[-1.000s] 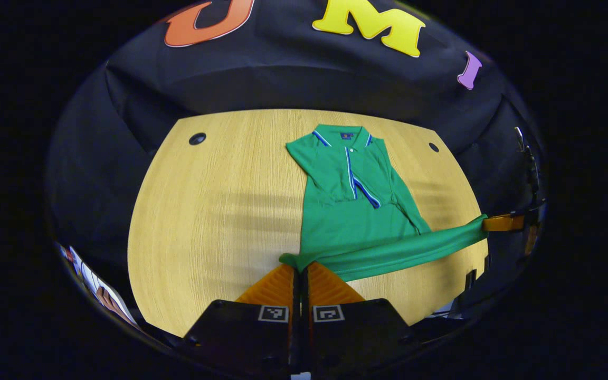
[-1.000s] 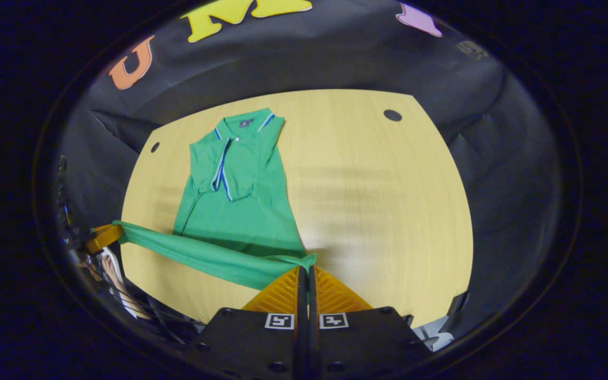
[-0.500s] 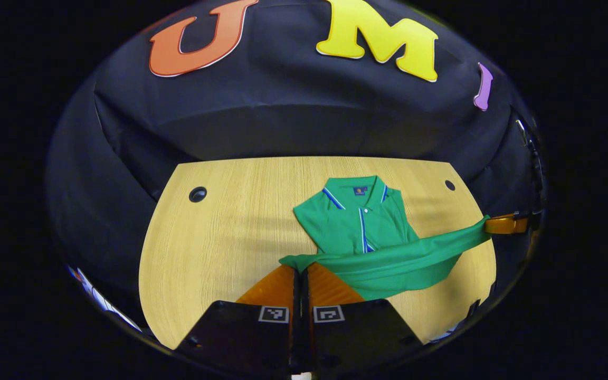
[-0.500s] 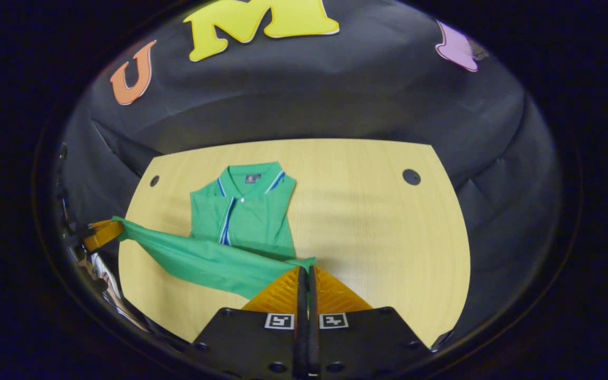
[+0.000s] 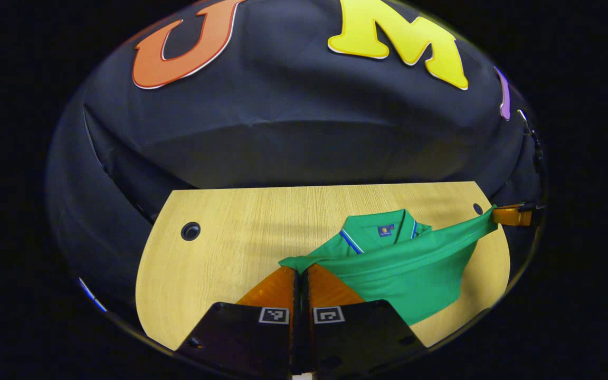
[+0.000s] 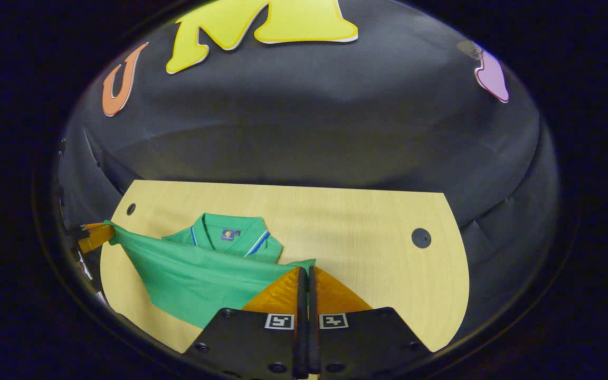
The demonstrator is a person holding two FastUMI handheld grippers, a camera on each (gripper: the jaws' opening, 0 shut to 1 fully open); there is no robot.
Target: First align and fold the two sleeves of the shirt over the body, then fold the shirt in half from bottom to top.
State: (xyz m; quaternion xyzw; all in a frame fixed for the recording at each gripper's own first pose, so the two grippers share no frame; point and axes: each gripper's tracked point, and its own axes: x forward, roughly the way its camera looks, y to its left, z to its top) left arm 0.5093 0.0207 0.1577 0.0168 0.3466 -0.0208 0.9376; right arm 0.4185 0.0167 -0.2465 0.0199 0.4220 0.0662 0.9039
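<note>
Misalignment of the final fold is judged the chief hazard: the hem (image 5: 388,261) of the green shirt (image 5: 415,279) is held taut between two corners above the collar (image 5: 380,232), and if one corner is carried farther forward than the other, the lower half would be laid askew over the upper half. A slip of the thin cloth from either pinch is a second risk, since only a small tip of fabric is seen between each pair of fingers; the freed corner would drop and the fold would collapse. The folded sleeves beneath are hidden by the raised lower half, so any disturbance to them cannot be judged. The left gripper (image 5: 300,269) is seen with its fingers pressed together on one hem corner, no gap being visible between them. The right gripper (image 6: 306,268) is likewise closed upon the opposite hem corner. In the left gripper view the right gripper is also seen far off at the right edge, with the cloth stretched to it. The shirt is seen lying on the wooden table (image 6: 367,221), collar toward the booth wall, with its lower half lifted and drawn over the body toward the collar; the fold is not yet laid down
</note>
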